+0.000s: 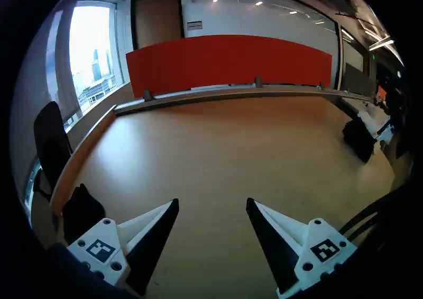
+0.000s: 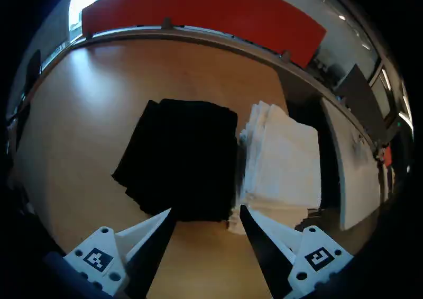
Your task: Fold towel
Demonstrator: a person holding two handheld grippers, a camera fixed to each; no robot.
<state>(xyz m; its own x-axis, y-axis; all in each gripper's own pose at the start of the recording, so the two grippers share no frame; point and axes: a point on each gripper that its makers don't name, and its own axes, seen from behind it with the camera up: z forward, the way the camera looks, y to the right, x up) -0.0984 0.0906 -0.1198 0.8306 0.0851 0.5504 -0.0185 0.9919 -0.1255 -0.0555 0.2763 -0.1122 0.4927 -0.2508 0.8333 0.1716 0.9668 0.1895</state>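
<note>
Black towels (image 2: 182, 159) (white towels (image 2: 285, 161) beside)

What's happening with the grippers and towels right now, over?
Left gripper open, empty, over wooden table. Right gripper open, empty, poised near black towel stack and white towel stack, lying side by side. Nothing blocking the approach.

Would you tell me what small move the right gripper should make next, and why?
Probably lower the right gripper to the near edge of the black towels: it is open and empty, and that edge lies right ahead, beside the white towels.
</note>
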